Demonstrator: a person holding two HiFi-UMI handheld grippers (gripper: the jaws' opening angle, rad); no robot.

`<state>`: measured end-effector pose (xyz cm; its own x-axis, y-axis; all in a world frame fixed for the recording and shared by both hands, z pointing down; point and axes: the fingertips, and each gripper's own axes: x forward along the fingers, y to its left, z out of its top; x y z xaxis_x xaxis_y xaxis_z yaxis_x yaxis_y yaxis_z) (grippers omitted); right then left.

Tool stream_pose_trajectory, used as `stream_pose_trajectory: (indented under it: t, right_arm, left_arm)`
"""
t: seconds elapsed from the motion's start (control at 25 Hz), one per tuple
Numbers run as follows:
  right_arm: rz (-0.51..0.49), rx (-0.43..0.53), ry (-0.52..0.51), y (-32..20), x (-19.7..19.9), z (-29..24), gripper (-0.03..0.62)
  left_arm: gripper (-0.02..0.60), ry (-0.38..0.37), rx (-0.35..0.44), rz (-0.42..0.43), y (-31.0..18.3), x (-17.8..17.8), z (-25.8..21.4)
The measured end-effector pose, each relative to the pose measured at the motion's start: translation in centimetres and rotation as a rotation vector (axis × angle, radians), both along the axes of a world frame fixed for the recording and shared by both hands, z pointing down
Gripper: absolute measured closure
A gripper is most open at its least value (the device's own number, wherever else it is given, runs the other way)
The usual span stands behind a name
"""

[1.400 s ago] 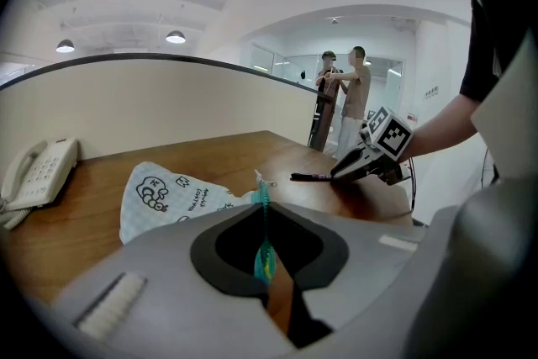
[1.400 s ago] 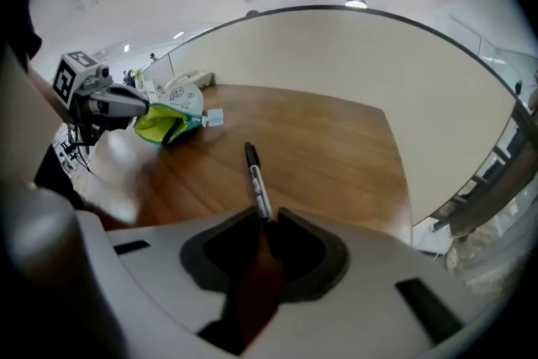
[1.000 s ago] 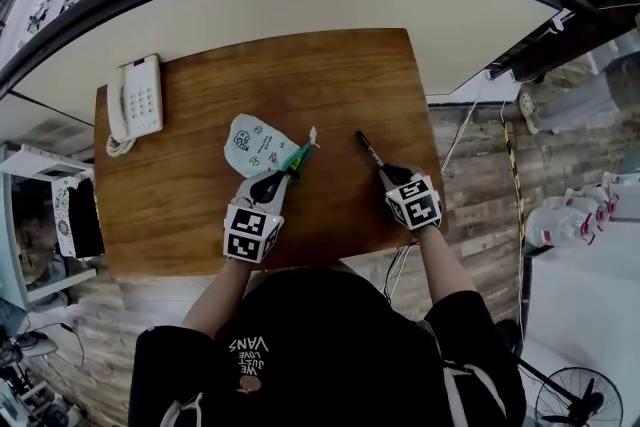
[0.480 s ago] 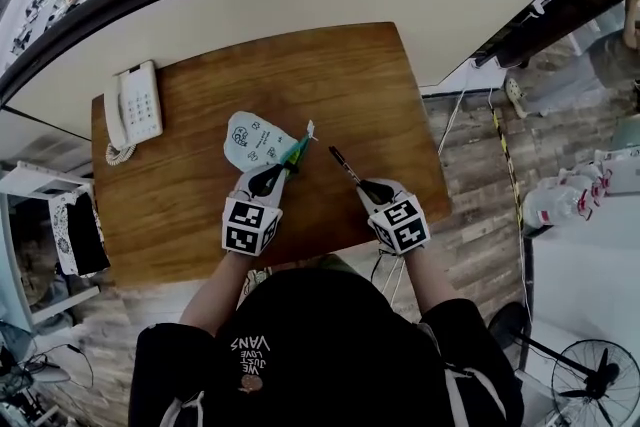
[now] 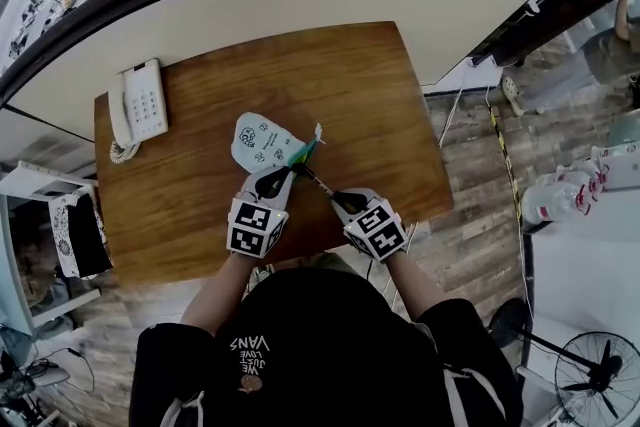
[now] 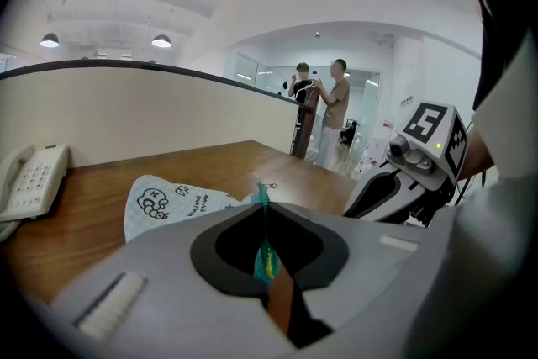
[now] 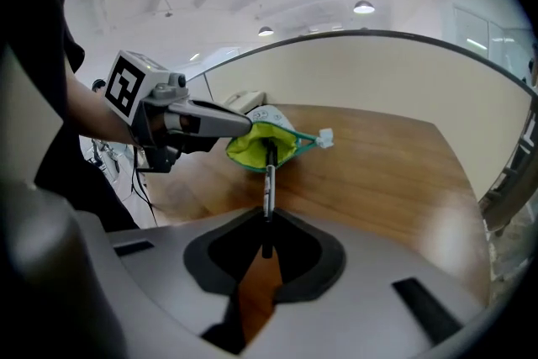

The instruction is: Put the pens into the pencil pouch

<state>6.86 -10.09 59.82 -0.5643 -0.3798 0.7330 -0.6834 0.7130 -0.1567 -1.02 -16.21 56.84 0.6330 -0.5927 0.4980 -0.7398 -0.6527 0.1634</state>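
Entry: pen-to-pouch, approach phase.

- Left hand-held gripper [image 5: 283,175]: jaws clamped on the teal zip edge of the pouch [image 5: 262,140]. It lifts that end off the table [image 5: 350,85], so the mouth gapes. The right gripper view shows the yellow-green lining [image 7: 261,149], so the opening faces the incoming pen. L hand is approx. where it was a second ago and the pouch hasn't shifted.
- Right hand-held gripper [image 5: 340,200]: jaws closed on the rear end of the black pen [image 5: 318,183], w/ the barrel sticking out ahead along the jaw line.
- Change over the last sec: R hand has swept in from the table's right side toward centre. The pen was well apart from the pouch then; now its tip sits at the mouth, just beside the L jaws. In the right gripper view the tip [image 7: 270,149] overlaps the lining. It's prob. just past the lip, but I can't tell how deep.
- Meaning: transport is done and insertion is starting. Pen axis looks lined up w/ the opening.
- Next (judgement): push fwd along the barrel, and release only once most of the pen is inside.
- Risks: the tip may snag the lining or zip edge, or the soft mouth may collapse if the L grip sags.
- The white zip pull [image 5: 318,130] hangs off the far corner, clear of the path.
- Phone [image 5: 137,105] is at far left, not involved.
- No other pen seen on the table.
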Motion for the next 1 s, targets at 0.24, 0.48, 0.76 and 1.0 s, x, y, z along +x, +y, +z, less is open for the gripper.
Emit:
stream_pose_trajectory:
  t: [0.24, 0.48, 0.76, 1.0]
  right_arm:
    - [-0.074, -0.022, 0.005, 0.1, -2.9, 0.4, 0.548]
    - [-0.126, -0.039, 0.0, -0.7, -5.2, 1.0, 0.548]
    - [-0.156, -0.007, -0.018, -3.6, -7.4, 0.7, 0.548]
    - [-0.127, 0.034, -0.093, -5.7, -8.2, -0.3, 0.505]
  left_arm:
    - [0.555, 0.023, -0.008, 0.01, 0.6, 0.3, -0.2]
    - [0.555, 0.057, -0.022, 0.019, 1.1, 0.8, -0.3]
    - [0.555, 0.074, -0.027, 0.016, 1.8, 1.0, -0.5]
    - [0.555, 0.103, -0.036, -0.013, 1.5, 0.6, -0.5]
